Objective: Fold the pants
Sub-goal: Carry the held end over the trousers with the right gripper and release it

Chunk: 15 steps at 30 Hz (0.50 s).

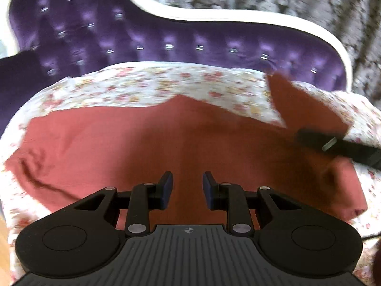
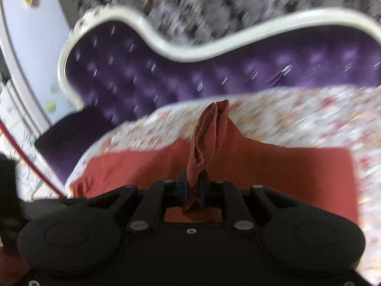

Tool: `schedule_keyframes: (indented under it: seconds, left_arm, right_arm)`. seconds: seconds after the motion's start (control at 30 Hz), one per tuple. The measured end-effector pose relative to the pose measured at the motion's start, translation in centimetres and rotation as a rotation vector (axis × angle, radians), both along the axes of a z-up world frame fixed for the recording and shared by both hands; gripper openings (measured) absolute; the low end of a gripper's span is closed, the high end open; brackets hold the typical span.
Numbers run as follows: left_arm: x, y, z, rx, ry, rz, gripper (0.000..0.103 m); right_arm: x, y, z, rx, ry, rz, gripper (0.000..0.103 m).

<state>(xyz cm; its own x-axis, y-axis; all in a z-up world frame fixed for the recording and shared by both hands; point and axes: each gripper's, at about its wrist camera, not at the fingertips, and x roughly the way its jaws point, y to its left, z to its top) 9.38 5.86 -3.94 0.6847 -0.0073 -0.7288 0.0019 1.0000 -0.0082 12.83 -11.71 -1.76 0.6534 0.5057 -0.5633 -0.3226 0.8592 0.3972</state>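
Note:
Rust-red pants (image 1: 147, 143) lie spread on a floral bedspread (image 1: 142, 83). My left gripper (image 1: 187, 190) is open and empty, hovering just above the middle of the pants. My right gripper (image 2: 192, 187) is shut on a bunched fold of the pants (image 2: 209, 133) and lifts it off the bed, so a flap stands up at the right in the left wrist view (image 1: 300, 102). The right gripper's black fingers (image 1: 338, 143) show there at the right edge. The rest of the pants (image 2: 285, 174) lies flat beneath.
A purple tufted headboard (image 1: 166, 40) with a white curved frame (image 1: 214, 19) stands behind the bed. Patterned wallpaper (image 1: 285, 0) is beyond it. In the right wrist view a dark purple pillow (image 2: 71, 138) sits at the bed's left, and a white door (image 2: 28, 47) farther left.

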Motion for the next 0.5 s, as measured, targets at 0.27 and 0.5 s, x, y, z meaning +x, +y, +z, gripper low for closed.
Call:
schedule_keyframes:
  seconds: [0.27, 0.5]
  left_arm:
    - [-0.4, 3.9, -0.2, -0.01, 0.009, 0.084, 0.026]
    - [-0.3, 4.5, 0.6, -0.035, -0.016, 0.104, 0.026]
  right_arm:
    - [1.2, 7.8, -5.0, -0.135, 0.025, 0.084, 0.02]
    - [0.2, 8.5, -4.6, -0.119, -0.039, 0.179, 0.043]
